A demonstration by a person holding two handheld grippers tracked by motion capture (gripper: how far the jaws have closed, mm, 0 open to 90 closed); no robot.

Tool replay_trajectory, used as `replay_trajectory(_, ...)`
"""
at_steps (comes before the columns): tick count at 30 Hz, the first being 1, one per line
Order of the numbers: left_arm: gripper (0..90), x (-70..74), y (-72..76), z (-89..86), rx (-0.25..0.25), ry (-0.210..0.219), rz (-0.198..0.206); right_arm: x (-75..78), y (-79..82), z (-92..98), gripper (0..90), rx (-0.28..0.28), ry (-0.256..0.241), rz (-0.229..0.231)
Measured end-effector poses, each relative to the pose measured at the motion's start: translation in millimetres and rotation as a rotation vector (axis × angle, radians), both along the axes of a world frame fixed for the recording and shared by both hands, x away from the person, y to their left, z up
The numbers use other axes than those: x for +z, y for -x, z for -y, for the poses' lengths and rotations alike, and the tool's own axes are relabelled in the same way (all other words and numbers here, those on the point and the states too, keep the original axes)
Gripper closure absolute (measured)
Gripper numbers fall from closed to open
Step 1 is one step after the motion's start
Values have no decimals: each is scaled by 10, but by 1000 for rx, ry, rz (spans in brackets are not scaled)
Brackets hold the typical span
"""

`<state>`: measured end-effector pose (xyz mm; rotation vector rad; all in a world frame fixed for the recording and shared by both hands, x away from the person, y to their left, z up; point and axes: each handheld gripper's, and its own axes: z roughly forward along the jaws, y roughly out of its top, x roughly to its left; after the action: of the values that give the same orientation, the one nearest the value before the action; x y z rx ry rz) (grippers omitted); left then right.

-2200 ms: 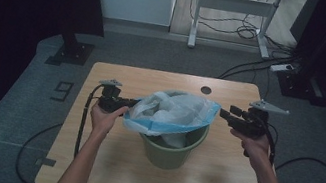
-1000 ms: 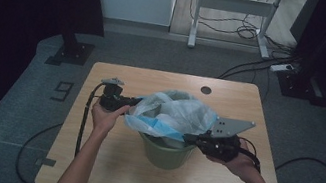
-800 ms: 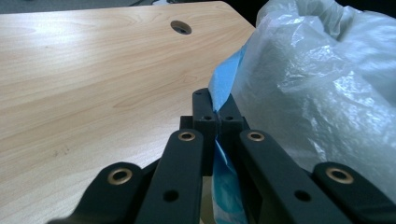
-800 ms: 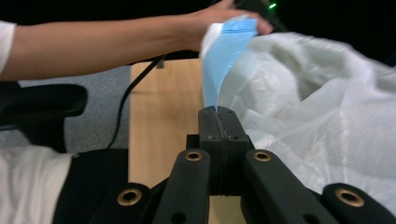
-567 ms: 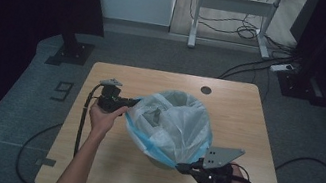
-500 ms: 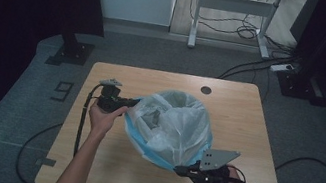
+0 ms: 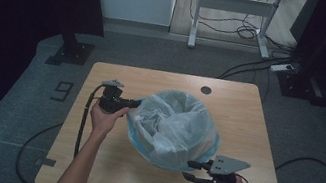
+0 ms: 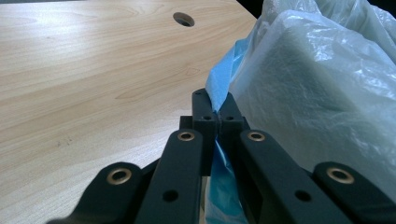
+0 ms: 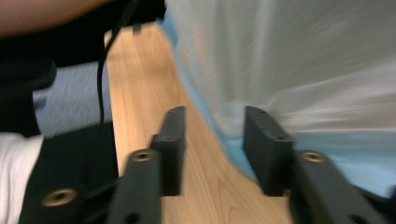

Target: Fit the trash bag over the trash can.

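Note:
A clear plastic bag (image 7: 172,126) with a blue rim stands puffed up in the middle of the wooden table (image 7: 240,105), its mouth facing up. Through the film in the left gripper view a greenish bin (image 8: 322,107) shows inside it. My left gripper (image 7: 134,103) is at the bag's left side, its jaws (image 8: 217,109) shut on the blue rim (image 8: 223,79). My right gripper (image 7: 190,170) sits low at the bag's front right. Its jaws (image 9: 212,140) stand open, with the blue edge (image 9: 219,135) of the bag (image 9: 289,60) running between them in a blurred view.
A round cable hole (image 7: 206,90) lies at the table's back, also seen from the left gripper (image 8: 183,19). Cables trail from both grippers off the table's left and right. Bare wood lies left of and behind the bag. A desk frame (image 7: 233,12) stands on the floor beyond.
My right gripper swung from the bag's right side round to the table's front right, drawing the blue rim out and down that way. The left gripper stayed put.

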<state>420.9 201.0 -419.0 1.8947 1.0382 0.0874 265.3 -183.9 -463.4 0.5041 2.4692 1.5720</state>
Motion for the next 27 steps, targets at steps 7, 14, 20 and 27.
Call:
replay_trajectory(7,889,9,19,-5,4,3,6,321,40,386,407,-166,-115,76)
replay_trajectory(14,883,1,21,3,-2,4,17,291,-361,482,320,-264,-91,51)
replay_trajectory(20,888,0,23,4,-5,1,22,235,-557,390,761,-161,-63,29)
replay_trajectory(27,891,-44,33,-5,-2,-7,15,123,-567,306,893,-194,-12,35)
